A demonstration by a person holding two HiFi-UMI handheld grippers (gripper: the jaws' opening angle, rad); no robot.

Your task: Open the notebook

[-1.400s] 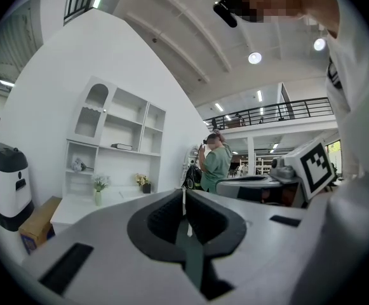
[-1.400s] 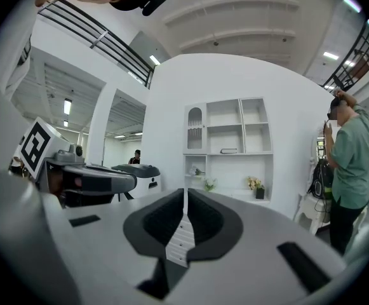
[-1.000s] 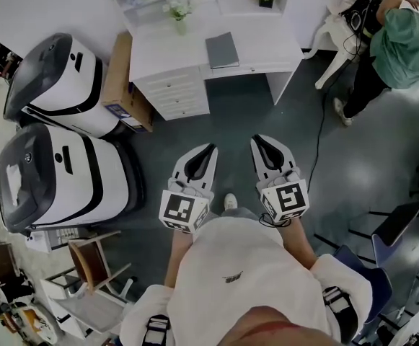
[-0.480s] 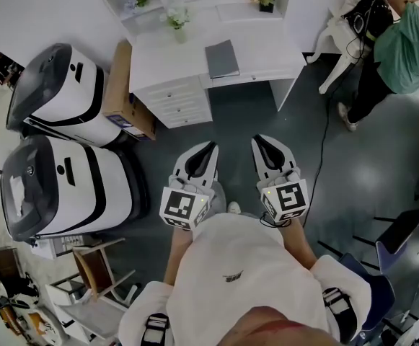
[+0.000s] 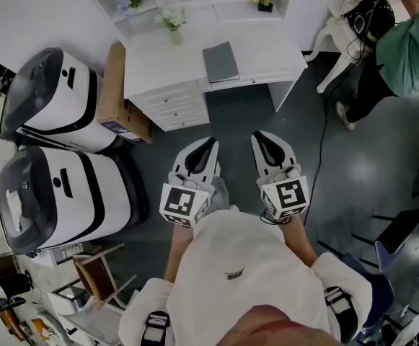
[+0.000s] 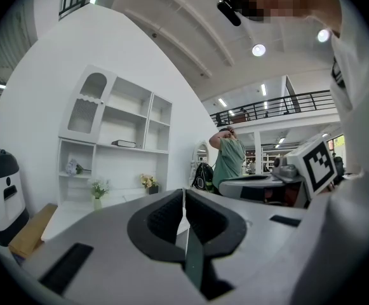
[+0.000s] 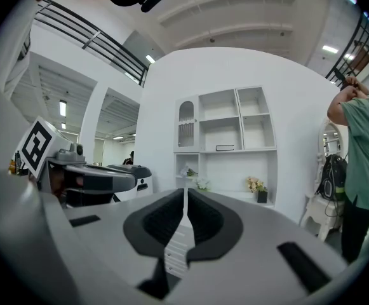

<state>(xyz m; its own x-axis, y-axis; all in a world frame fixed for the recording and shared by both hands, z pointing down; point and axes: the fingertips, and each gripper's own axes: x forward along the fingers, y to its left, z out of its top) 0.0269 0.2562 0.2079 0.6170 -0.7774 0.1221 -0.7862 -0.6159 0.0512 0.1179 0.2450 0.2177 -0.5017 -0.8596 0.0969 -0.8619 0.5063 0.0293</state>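
Holding both grippers out over the dark floor [image 5: 238, 121], we face the white counter [image 5: 274, 56] at the upper middle of the head view. The notebook [image 5: 221, 62] lies flat and closed on the counter, grey cover up, near the front edge and about midway along it. It is well apart from both grippers.

The left gripper [image 5: 209, 145] sits at lower centre-left and the right gripper [image 5: 259, 137] just to its right, both pointing toward the counter. In the left gripper view, the left gripper [image 6: 183, 194] has its jaws pressed together with nothing between them. The right gripper view shows the same: the right gripper [image 7: 185, 194] has its jaws together and empty.

A drawer unit [image 5: 173, 105] stands under the counter's left half, and a cardboard box [image 5: 114, 85] leans beside it. A vase of flowers [image 5: 173, 20] stands at the counter's back left. Two large white machines [image 5: 54, 92] fill the left of the frame. A person in a green top [image 5: 405, 40] stands at upper right.
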